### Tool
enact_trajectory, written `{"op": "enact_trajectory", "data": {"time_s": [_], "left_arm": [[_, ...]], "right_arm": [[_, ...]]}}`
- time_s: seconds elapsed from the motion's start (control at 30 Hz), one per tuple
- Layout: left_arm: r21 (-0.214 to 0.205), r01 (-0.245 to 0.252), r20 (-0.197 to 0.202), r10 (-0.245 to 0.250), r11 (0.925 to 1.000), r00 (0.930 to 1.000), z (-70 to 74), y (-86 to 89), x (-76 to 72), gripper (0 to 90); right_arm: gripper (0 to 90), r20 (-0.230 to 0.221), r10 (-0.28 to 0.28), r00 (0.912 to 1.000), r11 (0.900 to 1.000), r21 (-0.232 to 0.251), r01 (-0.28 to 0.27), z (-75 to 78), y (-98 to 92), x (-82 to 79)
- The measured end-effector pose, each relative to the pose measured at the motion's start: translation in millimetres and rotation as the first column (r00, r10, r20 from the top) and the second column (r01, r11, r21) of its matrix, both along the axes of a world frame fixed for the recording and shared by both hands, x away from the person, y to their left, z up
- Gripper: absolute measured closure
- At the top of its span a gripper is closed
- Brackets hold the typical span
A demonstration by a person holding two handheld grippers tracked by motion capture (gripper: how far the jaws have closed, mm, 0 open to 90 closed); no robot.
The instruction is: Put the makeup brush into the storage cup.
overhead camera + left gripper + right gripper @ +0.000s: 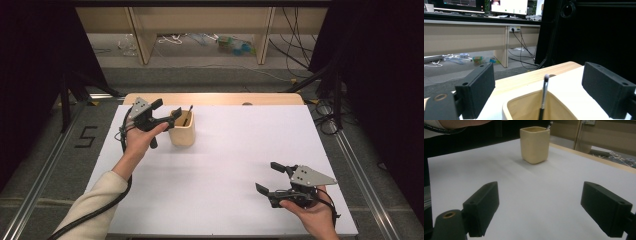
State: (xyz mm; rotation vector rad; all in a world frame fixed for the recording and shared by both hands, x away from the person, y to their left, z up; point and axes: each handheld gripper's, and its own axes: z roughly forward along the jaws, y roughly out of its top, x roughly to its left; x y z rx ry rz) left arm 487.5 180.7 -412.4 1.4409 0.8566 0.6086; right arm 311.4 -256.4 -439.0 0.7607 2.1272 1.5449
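Observation:
A cream square cup (182,131) stands on the white table top (225,165) at the far left. A thin dark brush (190,108) stands inside it, tip up. My left gripper (167,109) is open and hovers just left of the cup's rim, holding nothing. In the left gripper view the cup's rim (510,105) and the brush (543,95) sit between the two spread jaws. My right gripper (267,177) is open and empty near the front right of the table. In its view it faces the cup (534,145) from far off.
The table's wooden far edge (215,98) shows beyond the white sheet. Black curtains (380,75) hang on both sides. Metal rails (360,175) run along the floor beside the table. Cables and small items (232,45) lie under a bench behind.

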Motion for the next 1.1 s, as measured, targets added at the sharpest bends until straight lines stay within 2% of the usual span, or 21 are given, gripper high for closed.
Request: {"op": "enact_trajectory", "data": {"time_s": [0.1,0.13,0.2,0.53,0.6,0.93,1.0,1.1], "left_arm": [[0.012,0.009,0.008,-0.009,0.9999,0.9999,2.3,-0.1,-1.7,11.9],[0.019,0.008,0.010,-0.008,0.9998,0.9999,3.1,-0.2,-2.6,11.9],[0.025,0.012,0.009,-0.012,0.9996,0.9999,4.8,0.0,-4.8,12.2],[0.034,0.041,0.023,-0.041,0.9986,0.9989,9.9,-0.2,-17.0,13.6],[0.036,0.046,0.027,-0.047,0.9983,0.9985,10.8,0.4,-19.3,13.7],[0.060,0.064,0.040,-0.066,0.9962,0.9970,14.1,6.3,-35.3,13.8],[0.051,0.067,0.039,-0.069,0.9965,0.9969,14.4,6.6,-39.4,13.8],[0.070,0.084,0.049,-0.087,0.9941,0.9950,15.6,9.2,-46.1,13.8]], "right_arm": [[16.3,-0.007,0.000,1.0000,0.9999,-0.012,0.000,0.8,-1.1,-0.6],[16.3,0.001,0.011,0.9999,0.9999,0.004,-0.011,0.0,-0.2,0.4],[16.3,-0.001,0.012,0.9999,0.9999,0.004,-0.012,0.1,-0.4,0.4],[16.2,-0.010,0.004,0.9999,1.0000,-0.007,-0.004,1.0,-1.1,-0.7],[16.2,0.000,0.009,1.0000,1.0000,0.003,-0.009,0.4,-0.7,0.2],[16.2,-0.011,0.001,0.9999,1.0000,-0.009,-0.001,1.3,-1.1,-1.2],[16.2,-0.011,0.000,0.9999,1.0000,-0.009,0.000,1.3,-1.1,-1.1],[16.2,-0.011,0.000,0.9999,1.0000,-0.009,0.000,1.3,-1.1,-1.2]]}}
